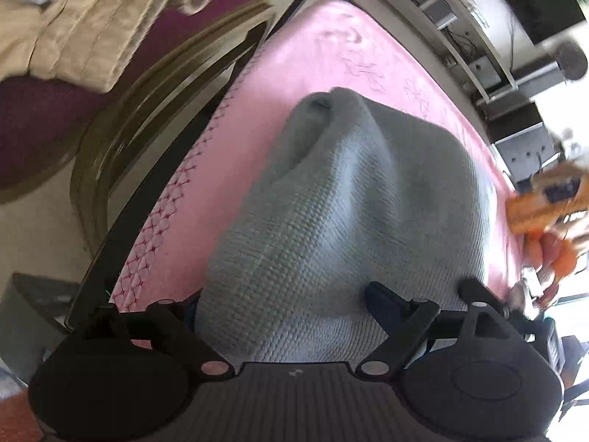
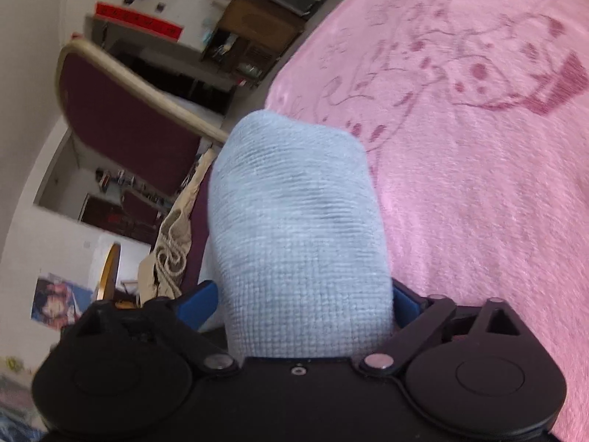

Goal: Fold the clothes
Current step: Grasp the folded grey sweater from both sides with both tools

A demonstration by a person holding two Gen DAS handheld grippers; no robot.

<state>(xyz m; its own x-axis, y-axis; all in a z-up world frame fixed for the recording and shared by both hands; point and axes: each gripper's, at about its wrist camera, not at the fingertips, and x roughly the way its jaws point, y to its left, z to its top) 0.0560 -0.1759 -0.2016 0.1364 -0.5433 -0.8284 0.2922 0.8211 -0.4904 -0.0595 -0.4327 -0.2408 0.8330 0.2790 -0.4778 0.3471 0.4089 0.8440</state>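
A light blue knitted garment (image 1: 349, 202) lies bunched on the pink bedspread (image 1: 324, 48). In the left wrist view it fills the gap of my left gripper (image 1: 287, 302), and its near edge is pinched between the two black fingers. In the right wrist view a thick fold of the same garment (image 2: 294, 221) stands up between the blue pads (image 2: 197, 302) of my right gripper (image 2: 302, 304), which press on it from both sides. The fingertips of both grippers are mostly hidden by the cloth.
The pink bedspread (image 2: 478, 147) spreads out to the right. A maroon chair (image 2: 125, 125) with a beige cloth (image 1: 84, 33) on it stands beside the bed's edge. Shelves and cabinets (image 1: 478, 62) line the far wall. A hand with an orange tool (image 1: 545, 206) shows blurred at the right edge.
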